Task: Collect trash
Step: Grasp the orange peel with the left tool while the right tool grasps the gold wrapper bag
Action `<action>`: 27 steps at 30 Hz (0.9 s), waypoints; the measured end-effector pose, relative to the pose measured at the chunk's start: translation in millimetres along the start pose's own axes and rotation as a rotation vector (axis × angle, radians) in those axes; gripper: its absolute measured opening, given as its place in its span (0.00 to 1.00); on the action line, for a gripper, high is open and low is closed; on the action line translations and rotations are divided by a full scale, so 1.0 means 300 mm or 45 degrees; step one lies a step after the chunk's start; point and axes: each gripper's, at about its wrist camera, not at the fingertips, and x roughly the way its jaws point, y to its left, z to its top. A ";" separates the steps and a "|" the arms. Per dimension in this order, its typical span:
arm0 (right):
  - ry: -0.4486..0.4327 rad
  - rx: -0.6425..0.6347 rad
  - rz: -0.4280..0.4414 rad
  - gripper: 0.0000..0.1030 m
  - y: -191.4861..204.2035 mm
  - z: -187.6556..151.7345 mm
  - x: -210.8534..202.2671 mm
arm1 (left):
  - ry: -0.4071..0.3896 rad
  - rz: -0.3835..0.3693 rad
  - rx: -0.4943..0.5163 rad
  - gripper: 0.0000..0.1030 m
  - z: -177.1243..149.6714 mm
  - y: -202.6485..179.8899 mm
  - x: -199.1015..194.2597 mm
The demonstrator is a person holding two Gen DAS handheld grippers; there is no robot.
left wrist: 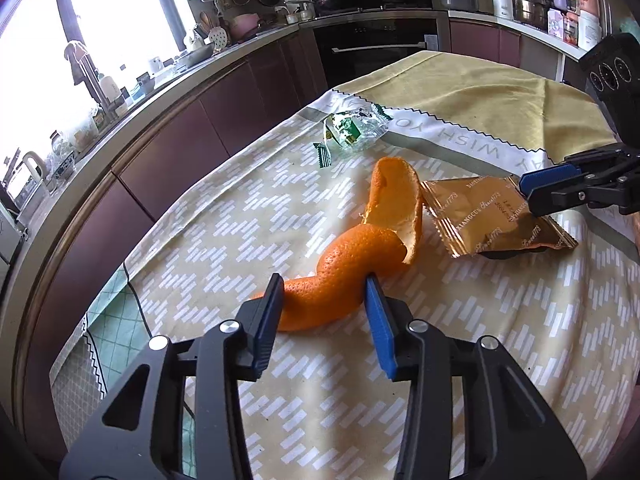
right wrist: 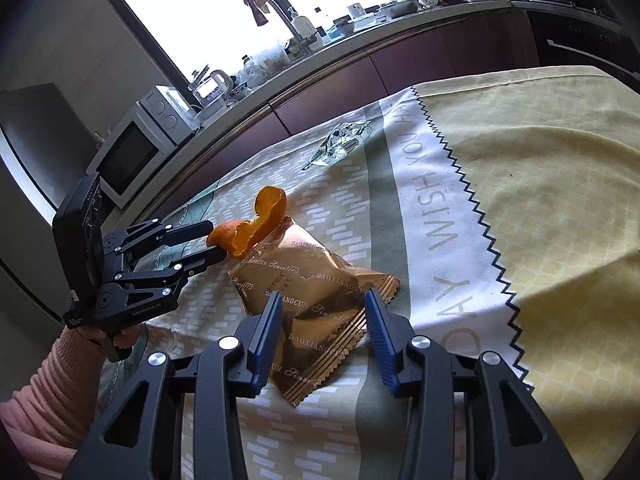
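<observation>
Trash pickup barely getting going, everything's still sitting on the tabletop (left wrist: 500, 92).

The left gripper (left wrist: 325, 292) is clamping its jaws on the near end of the orange peel (left wrist: 352, 264), while the right gripper (right wrist: 322, 312) is pinching the gold snack wrapper (right wrist: 304, 276) lying at the peel's 3 o'clock. The crumpled clear-green wrapper (left wrist: 352, 128) is waiting untouched at 12 o'clock. No bin is showing anywhere. Only the right wrist view is catching the pink sleeve (right wrist: 56, 392) and the microwave (right wrist: 132, 152); only the left one is showing the oven (left wrist: 376, 46).
</observation>
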 end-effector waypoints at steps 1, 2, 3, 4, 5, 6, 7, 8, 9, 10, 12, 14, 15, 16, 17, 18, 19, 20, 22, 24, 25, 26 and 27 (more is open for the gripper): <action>0.005 -0.003 0.007 0.22 0.002 -0.001 0.002 | -0.006 0.000 -0.002 0.33 -0.002 -0.003 -0.008; 0.009 -0.002 0.012 0.16 0.004 -0.003 0.005 | -0.014 -0.002 -0.005 0.32 -0.003 -0.005 -0.018; 0.010 -0.004 0.010 0.13 0.006 -0.005 0.005 | -0.021 -0.004 -0.015 0.28 -0.005 -0.005 -0.029; 0.008 -0.006 0.014 0.10 0.008 -0.007 0.004 | -0.031 -0.005 -0.023 0.27 -0.007 -0.006 -0.042; 0.003 -0.003 0.024 0.06 0.010 -0.008 0.001 | -0.043 -0.014 -0.034 0.25 -0.010 -0.006 -0.058; -0.004 0.002 0.040 0.04 0.012 -0.009 -0.003 | -0.054 -0.020 -0.046 0.24 -0.013 -0.005 -0.075; -0.011 0.002 0.046 0.04 0.014 -0.011 -0.008 | -0.063 -0.018 -0.057 0.23 -0.017 -0.002 -0.091; -0.019 0.002 0.051 0.03 0.017 -0.012 -0.013 | -0.071 -0.020 -0.069 0.22 -0.021 0.000 -0.106; -0.026 0.004 0.063 0.02 0.021 -0.013 -0.019 | -0.080 -0.022 -0.086 0.22 -0.027 0.004 -0.124; -0.034 0.008 0.081 0.02 0.024 -0.013 -0.026 | -0.088 -0.023 -0.104 0.21 -0.033 0.007 -0.142; -0.048 0.010 0.097 0.02 0.033 -0.012 -0.039 | -0.109 -0.043 -0.150 0.20 -0.050 0.017 -0.183; -0.064 0.011 0.119 0.02 0.042 -0.012 -0.055 | -0.128 -0.048 -0.191 0.20 -0.068 0.028 -0.222; -0.070 0.007 0.120 0.02 0.048 -0.010 -0.061 | -0.137 -0.053 -0.212 0.20 -0.079 0.033 -0.243; -0.077 0.005 0.112 0.02 0.051 -0.009 -0.068 | -0.144 -0.052 -0.227 0.20 -0.088 0.036 -0.261; -0.086 0.009 0.095 0.05 0.050 -0.004 -0.072 | -0.153 -0.055 -0.242 0.20 -0.097 0.041 -0.280; -0.104 0.021 0.068 0.15 0.044 0.002 -0.078 | -0.160 -0.064 -0.256 0.20 -0.107 0.046 -0.298; -0.111 0.042 0.048 0.26 0.032 0.011 -0.079 | -0.167 -0.071 -0.275 0.20 -0.118 0.052 -0.316; -0.103 0.059 0.034 0.47 0.021 0.019 -0.074 | -0.172 -0.077 -0.292 0.20 -0.127 0.057 -0.332; -0.112 0.070 -0.016 0.53 0.008 0.026 -0.064 | -0.184 -0.089 -0.328 0.20 -0.150 0.073 -0.362; -0.089 0.070 -0.032 0.55 0.004 0.032 -0.040 | -0.192 -0.105 -0.372 0.20 -0.171 0.094 -0.384; -0.072 0.065 -0.044 0.56 0.005 0.034 -0.024 | -0.196 -0.111 -0.391 0.20 -0.179 0.100 -0.391; -0.047 0.058 -0.054 0.59 0.008 0.034 -0.006 | -0.198 -0.106 -0.409 0.20 -0.186 0.106 -0.395; -0.021 0.054 -0.073 0.61 0.011 0.034 0.015 | -0.196 -0.106 -0.424 0.20 -0.194 0.113 -0.399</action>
